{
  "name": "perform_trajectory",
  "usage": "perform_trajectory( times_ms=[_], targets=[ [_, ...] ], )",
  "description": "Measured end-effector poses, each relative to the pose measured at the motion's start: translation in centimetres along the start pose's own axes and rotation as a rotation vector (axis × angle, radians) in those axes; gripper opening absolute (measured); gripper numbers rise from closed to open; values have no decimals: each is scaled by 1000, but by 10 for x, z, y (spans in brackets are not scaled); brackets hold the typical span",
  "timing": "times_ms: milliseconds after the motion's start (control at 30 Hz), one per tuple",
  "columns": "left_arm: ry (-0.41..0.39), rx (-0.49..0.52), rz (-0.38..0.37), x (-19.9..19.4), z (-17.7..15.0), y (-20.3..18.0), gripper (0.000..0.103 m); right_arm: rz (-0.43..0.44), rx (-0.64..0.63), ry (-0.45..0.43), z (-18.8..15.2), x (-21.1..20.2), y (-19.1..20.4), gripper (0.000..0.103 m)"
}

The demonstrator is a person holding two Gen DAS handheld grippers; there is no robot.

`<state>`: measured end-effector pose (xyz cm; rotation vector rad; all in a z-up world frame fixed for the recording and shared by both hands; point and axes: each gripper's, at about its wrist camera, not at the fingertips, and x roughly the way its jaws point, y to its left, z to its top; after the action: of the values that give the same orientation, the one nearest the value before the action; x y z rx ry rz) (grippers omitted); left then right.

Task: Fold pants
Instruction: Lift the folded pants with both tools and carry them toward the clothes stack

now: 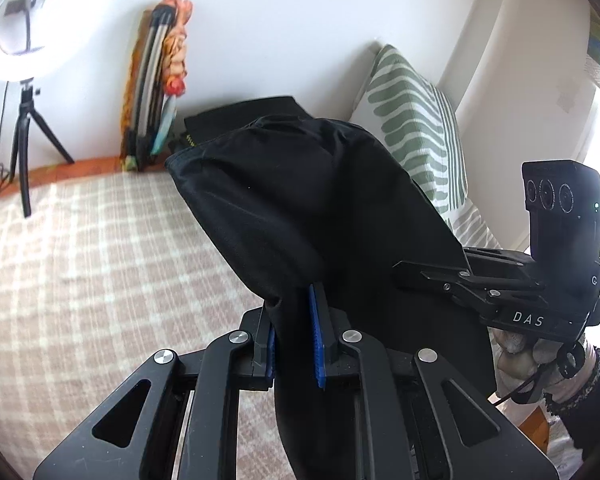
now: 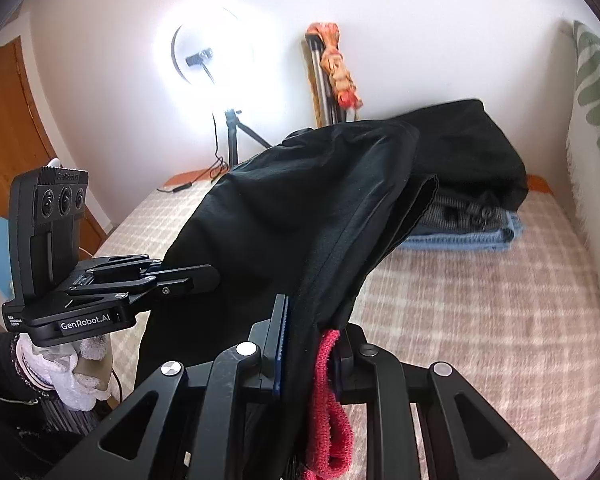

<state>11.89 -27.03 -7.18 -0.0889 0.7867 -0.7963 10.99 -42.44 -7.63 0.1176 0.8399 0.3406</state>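
Note:
Black pants [image 1: 300, 196] hang lifted above the checked bed, held by both grippers. My left gripper [image 1: 294, 320] is shut on a bunch of the black fabric between its blue pads. My right gripper [image 2: 312, 328] is shut on another edge of the pants [image 2: 292, 208], with a red drawstring loop [image 2: 328, 400] hanging from the jaws. The right gripper shows in the left wrist view [image 1: 432, 276], pushed into the fabric at the right. The left gripper shows in the right wrist view [image 2: 180, 276] at the left.
The bed [image 2: 480, 320] has a beige checked cover. A stack of folded clothes [image 2: 472, 208] lies at its far end by the wall. A green-patterned pillow [image 1: 416, 128] stands at the right. A ring light on a tripod [image 2: 220, 80] and a wrapped folded stand [image 1: 156, 80] are at the wall.

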Motion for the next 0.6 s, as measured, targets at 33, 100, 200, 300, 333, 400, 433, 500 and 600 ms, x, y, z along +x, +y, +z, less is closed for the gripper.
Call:
perform_trajectory(
  times_ms=[33,100,200,300,333,400,433,500,600],
  targets=[
    [-5,5,0,0,4,0,12,-3,-1,-6,5,0,1,16],
    [-11,13,-3,1,9,-1,12,-9,-7,-16,11,-2,0,16],
    [-25,27,-8,4,23,-1,12,-18,-15,-34,23,-5,-1,16],
    [-36,41,-11,7,35,-4,12,-26,-22,-51,35,-7,-4,16],
    [-38,42,-14,9,39,-4,12,-30,-23,-58,39,-7,-6,16],
    [-40,40,-23,14,49,-4,12,-35,-24,-71,48,-9,-10,16],
    [-40,42,-25,16,53,-5,12,-38,-24,-76,50,-10,-12,16],
    [-43,57,-24,22,64,-8,12,-44,-26,-85,59,-11,-19,16],
    [-54,86,-19,31,81,-14,12,-60,-35,-92,74,-12,-29,16]
  ],
)
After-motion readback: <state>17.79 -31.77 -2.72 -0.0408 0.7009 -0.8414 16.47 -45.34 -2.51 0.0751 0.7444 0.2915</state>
